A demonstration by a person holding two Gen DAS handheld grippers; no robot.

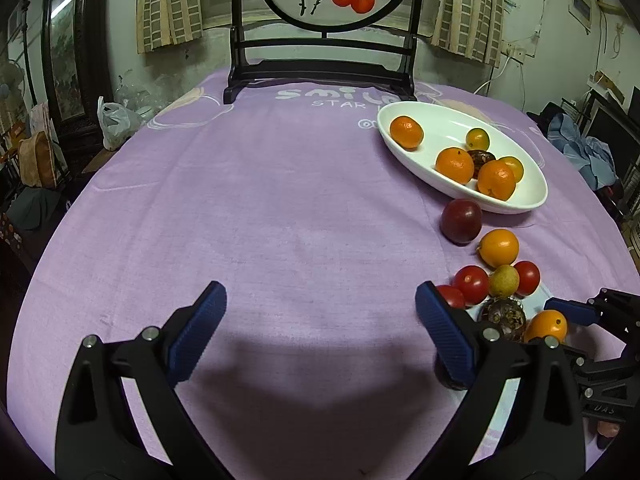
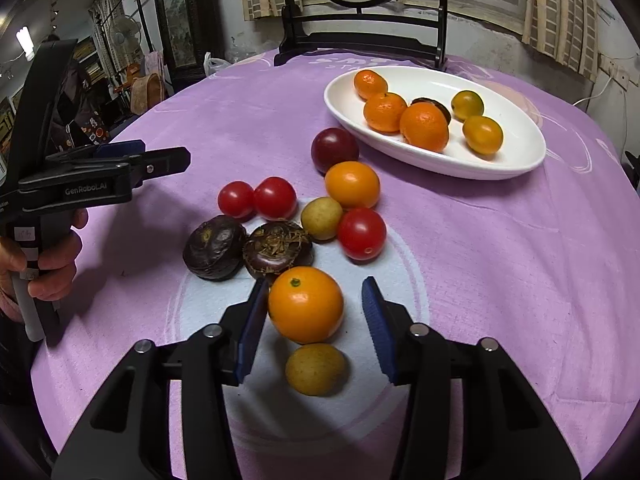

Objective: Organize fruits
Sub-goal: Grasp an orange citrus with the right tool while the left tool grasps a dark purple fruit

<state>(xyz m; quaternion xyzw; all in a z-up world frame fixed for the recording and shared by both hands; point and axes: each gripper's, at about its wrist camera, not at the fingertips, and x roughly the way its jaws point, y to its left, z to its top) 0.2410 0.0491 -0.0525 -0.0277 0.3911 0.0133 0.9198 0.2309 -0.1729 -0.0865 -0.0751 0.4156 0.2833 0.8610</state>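
Note:
My right gripper (image 2: pixel 316 286) points down at the loose fruit pile, with a small orange (image 2: pixel 306 310) between its blue pads. The left pad touches the orange and the right pad stands a little off it, so the jaws are open. A yellow-green fruit (image 2: pixel 315 369) lies just below it. Further out lie two dark wrinkled fruits (image 2: pixel 216 254), three red tomatoes (image 2: pixel 275 199), another orange (image 2: pixel 352 185) and a dark red plum (image 2: pixel 334 149). The white oval dish (image 2: pixel 516 160) holds several citrus fruits. My left gripper (image 1: pixel 320 288) is open over bare cloth, left of the pile.
A purple cloth (image 1: pixel 280 200) covers the round table. A dark wooden stand with a round painted screen (image 1: pixel 320 60) stands at the far edge, close behind the dish. A person's hand (image 2: pixel 44 256) holds the left gripper's handle.

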